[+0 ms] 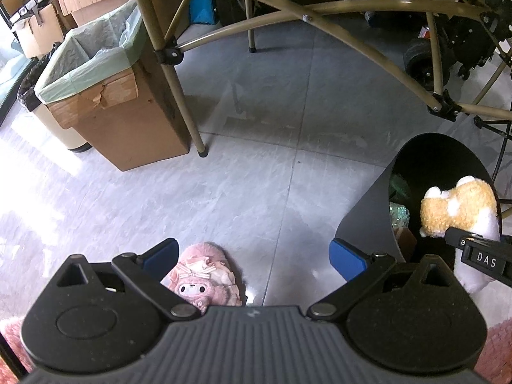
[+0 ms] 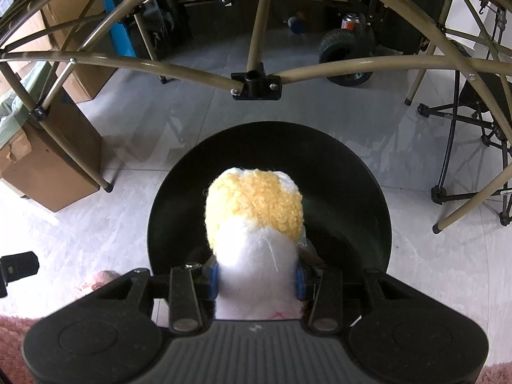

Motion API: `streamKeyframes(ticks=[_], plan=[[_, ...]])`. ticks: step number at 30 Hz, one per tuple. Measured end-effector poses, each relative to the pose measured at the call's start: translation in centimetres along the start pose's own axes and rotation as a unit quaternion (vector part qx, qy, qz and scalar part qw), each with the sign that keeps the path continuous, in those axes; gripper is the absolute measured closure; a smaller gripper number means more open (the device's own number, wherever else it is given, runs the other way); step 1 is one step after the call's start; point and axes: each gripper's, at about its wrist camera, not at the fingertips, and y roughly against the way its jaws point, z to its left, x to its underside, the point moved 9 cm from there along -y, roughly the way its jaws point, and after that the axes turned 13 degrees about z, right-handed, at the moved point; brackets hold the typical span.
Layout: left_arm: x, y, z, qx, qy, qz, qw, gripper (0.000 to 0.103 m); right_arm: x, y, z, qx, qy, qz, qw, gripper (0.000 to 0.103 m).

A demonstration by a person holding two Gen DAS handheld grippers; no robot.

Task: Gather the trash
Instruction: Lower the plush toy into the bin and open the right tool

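The plush toy (image 2: pixel 256 224), curly yellow on top and white below, is clamped in the right claw (image 2: pixel 256 280) and hangs right over the mouth of the black bin (image 2: pixel 352 172). Looks like the drop-off step; next it just needs to let go so the plush toy falls inside. Left claw (image 1: pixel 254 256) is spread wide and empty beside the black bin, above a pink slipper (image 1: pixel 208 275) on the floor (image 1: pixel 256 176).
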Motion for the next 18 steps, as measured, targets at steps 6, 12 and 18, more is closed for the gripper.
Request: streamKeyframes(ticks=[6, 12, 18], plan=[[0.1, 0.1, -0.27, 0.001, -0.003, 0.0, 1.0, 0.001, -0.01, -0.37, 0.17, -0.006, -0.003, 0.008, 1.0, 0.06], [0.21, 0.03, -0.31, 0.001, -0.005, 0.0, 1.0, 0.001, -0.23, 0.09, -0.19, -0.004, -0.016, 0.001, 1.0, 0.01], [0.33, 0.01, -0.43, -0.001, -0.008, 0.0, 1.0, 0.001, -0.04, 0.09, -0.25, 0.005, -0.012, 0.004, 1.0, 0.0]])
